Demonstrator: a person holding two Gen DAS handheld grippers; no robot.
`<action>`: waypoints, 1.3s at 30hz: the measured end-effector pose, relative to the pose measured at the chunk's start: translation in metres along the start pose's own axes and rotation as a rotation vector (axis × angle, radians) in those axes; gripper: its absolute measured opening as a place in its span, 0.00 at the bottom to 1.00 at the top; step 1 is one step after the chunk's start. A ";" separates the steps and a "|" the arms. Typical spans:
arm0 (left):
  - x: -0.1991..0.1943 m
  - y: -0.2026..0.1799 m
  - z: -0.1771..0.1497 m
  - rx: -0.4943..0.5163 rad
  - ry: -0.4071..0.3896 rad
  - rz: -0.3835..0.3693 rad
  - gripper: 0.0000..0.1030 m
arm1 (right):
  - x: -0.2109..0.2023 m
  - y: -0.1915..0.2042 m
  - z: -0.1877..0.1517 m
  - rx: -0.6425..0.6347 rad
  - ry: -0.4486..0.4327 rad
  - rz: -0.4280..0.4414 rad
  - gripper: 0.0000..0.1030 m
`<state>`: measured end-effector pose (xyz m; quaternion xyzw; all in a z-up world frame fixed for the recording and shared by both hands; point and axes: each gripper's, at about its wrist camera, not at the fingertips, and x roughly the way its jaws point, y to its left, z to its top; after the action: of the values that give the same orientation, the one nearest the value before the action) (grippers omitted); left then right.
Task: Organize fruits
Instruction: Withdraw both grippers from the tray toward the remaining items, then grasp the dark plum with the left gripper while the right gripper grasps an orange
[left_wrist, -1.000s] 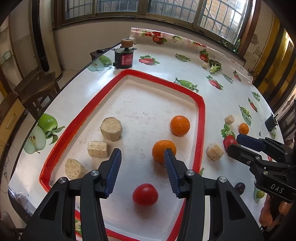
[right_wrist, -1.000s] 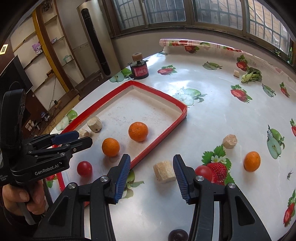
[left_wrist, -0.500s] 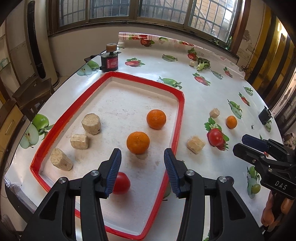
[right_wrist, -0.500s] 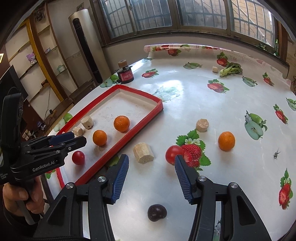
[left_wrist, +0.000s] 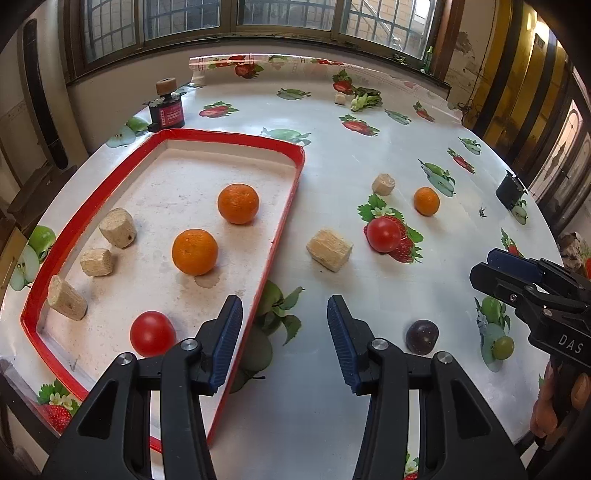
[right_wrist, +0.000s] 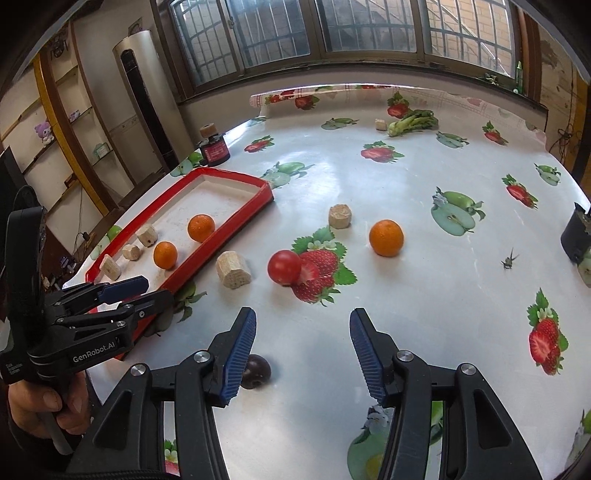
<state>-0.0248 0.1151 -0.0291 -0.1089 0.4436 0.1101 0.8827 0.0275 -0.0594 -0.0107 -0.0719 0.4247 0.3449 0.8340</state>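
Status: both grippers released, nothing held. My left gripper (left_wrist: 284, 343) hangs over the near rim of the red tray (left_wrist: 284, 206), jaws apart. My right gripper (right_wrist: 303, 354) hangs over bare tablecloth (right_wrist: 424, 206), jaws apart, w/ the dark plum (right_wrist: 256, 371) just beside its left finger.

Tray contents: 2 oranges (left_wrist: 194, 252), 1 tomato (left_wrist: 152, 333), 3 tan cork-like chunks (left_wrist: 117, 232). Outside the tray: tomato (right_wrist: 284, 266), orange (right_wrist: 386, 237), plum, 2 more tan chunks (right_wrist: 233, 267).

Step in hand (est.): right gripper picks next loose fruit; plum is nearest.

Procedure:
1. Shift right gripper left until plum sits centred betw. the pads.
2. Lower until pads straddle its widest part.
3. Close gently; round, smooth fruit prob. slips or rolls if pinched off-centre.
4. Lift clear over tray rim before releasing.

Orientation: plum is near-round, no clear long axis; stem end can't be made out. Any approach angle should do.
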 end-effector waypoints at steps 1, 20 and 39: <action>-0.001 -0.002 0.000 0.003 -0.002 -0.004 0.45 | -0.001 -0.004 -0.002 0.009 0.000 -0.006 0.54; 0.014 -0.035 0.009 0.047 0.035 -0.060 0.45 | -0.009 -0.053 -0.009 0.090 -0.004 -0.046 0.54; 0.021 -0.082 -0.019 0.161 0.128 -0.185 0.45 | 0.013 -0.059 0.006 0.081 0.026 -0.040 0.55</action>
<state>-0.0031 0.0331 -0.0489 -0.0852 0.4943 -0.0150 0.8649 0.0742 -0.0953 -0.0271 -0.0509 0.4476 0.3097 0.8374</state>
